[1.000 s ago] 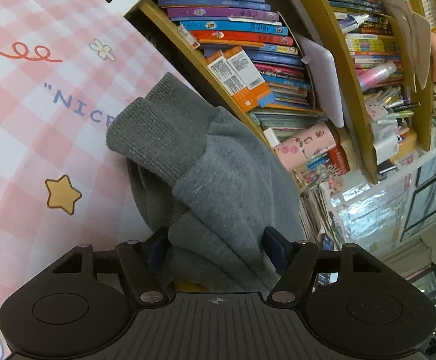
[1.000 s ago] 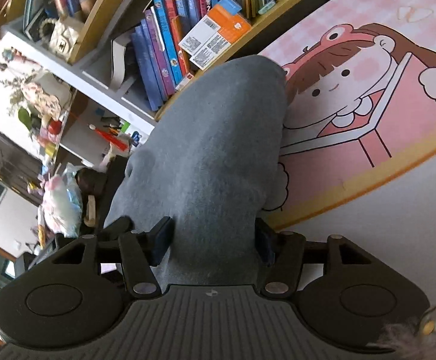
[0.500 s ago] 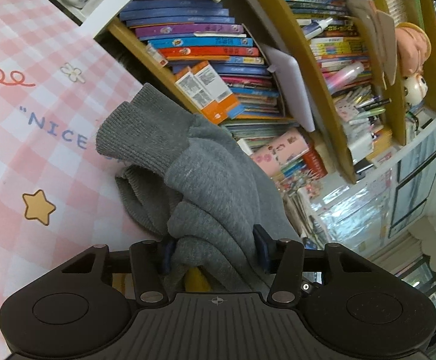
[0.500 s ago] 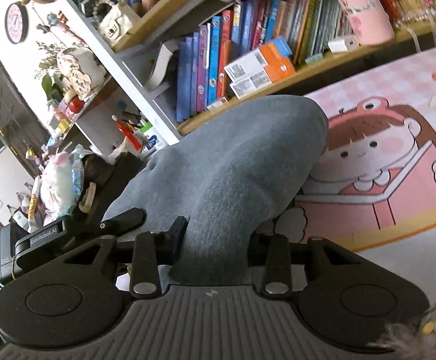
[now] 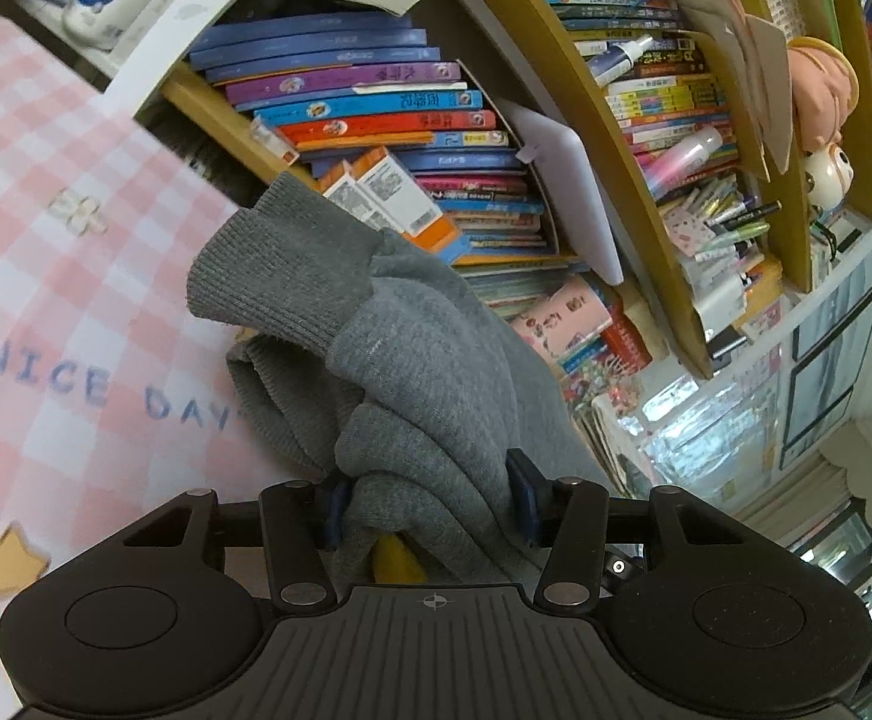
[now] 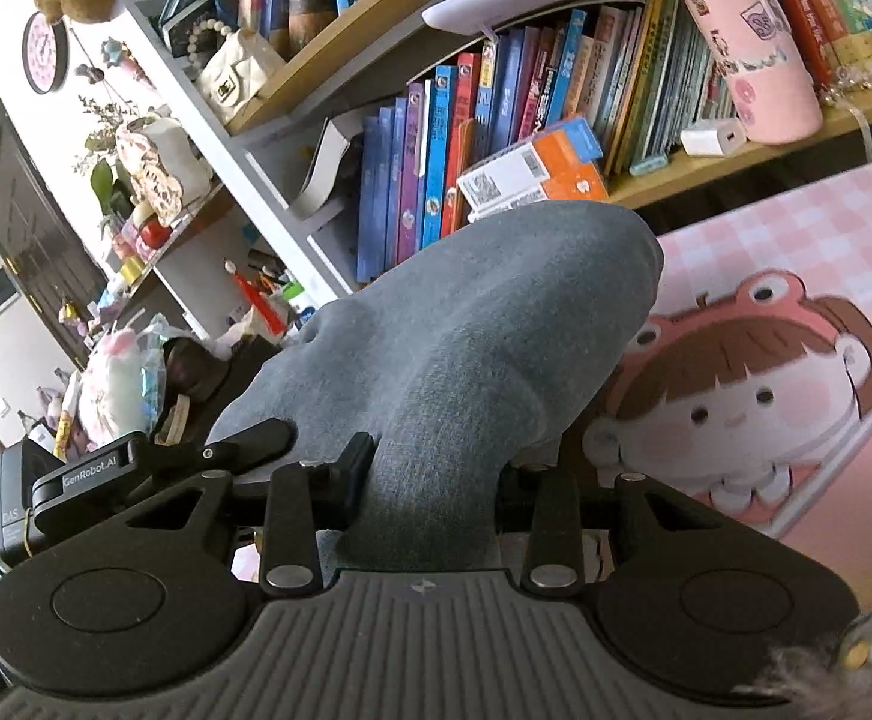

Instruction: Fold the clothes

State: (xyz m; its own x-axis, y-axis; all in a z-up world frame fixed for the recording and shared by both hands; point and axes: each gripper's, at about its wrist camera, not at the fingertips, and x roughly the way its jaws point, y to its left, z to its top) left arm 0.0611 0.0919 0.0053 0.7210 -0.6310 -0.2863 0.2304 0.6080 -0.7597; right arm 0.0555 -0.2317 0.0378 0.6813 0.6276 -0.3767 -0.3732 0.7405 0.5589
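Left gripper (image 5: 426, 495): black two-finger tool seen from behind; its blue-padded fingers (image 5: 523, 495) are closed around a thick bunch of grey cloth, one pad on each side of the bunch.

Right gripper (image 6: 436, 480): same black tool; its fingers pinch a smooth band of the same grey cloth, which rises out of the grip and away from the camera; the left finger (image 6: 354, 474) presses against the cloth, the right one is mostly hidden behind it.

Sweater (image 5: 411, 360): grey knit, held up by both grippers, above and just in front of the pink cloth; in the left view it hangs in soft folds with a ribbed cuff (image 5: 273, 264) sticking out to the upper left; in the right view (image 6: 484, 324) it is a taut rounded hump; a small yellow patch (image 5: 396, 558) shows under the folds near the left grip, too hidden to identify.

Tablecloth (image 5: 45, 276): pink and white check, printed with "NICE DAY", a flower and a yellow star (image 5: 9, 558); in the right view (image 6: 796, 228) it carries a cartoon girl (image 6: 736, 408) in a frog hat.

Bookshelf (image 5: 592, 120): wooden, just behind the sweater, packed with colourful books (image 5: 369, 102); an orange and white box (image 6: 532, 171) and a pink cup (image 6: 748, 42) sit on it.
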